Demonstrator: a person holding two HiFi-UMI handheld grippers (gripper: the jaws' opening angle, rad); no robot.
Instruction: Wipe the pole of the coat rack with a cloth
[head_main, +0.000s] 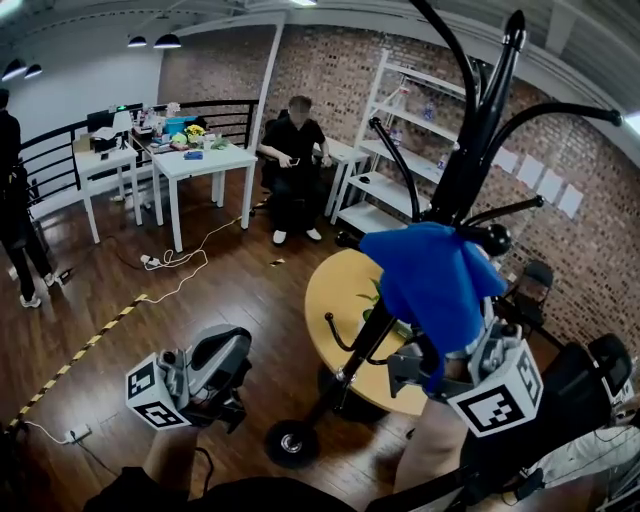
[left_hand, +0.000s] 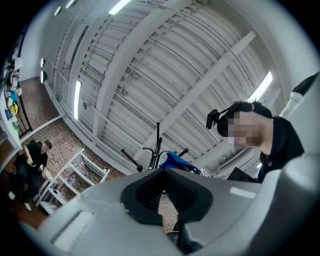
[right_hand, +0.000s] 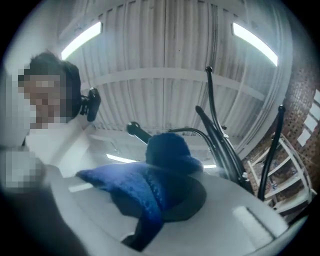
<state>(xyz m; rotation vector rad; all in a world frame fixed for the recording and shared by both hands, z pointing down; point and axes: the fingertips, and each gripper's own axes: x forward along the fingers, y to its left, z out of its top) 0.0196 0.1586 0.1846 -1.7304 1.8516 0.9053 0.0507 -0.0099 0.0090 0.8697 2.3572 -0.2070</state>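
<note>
One cloth (head_main: 432, 280) is clamped by the right gripper (head_main: 452, 358) against the single pole (head_main: 457, 185) at 4 o'clock, and the left gripper (head_main: 220, 368) is held upturned at 8 o'clock, jaws together.

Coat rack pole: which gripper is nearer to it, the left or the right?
Right. The right gripper, shut on the blue cloth, is close beside the pole. The left gripper, shut and empty, is well off to the pole's left.
</note>
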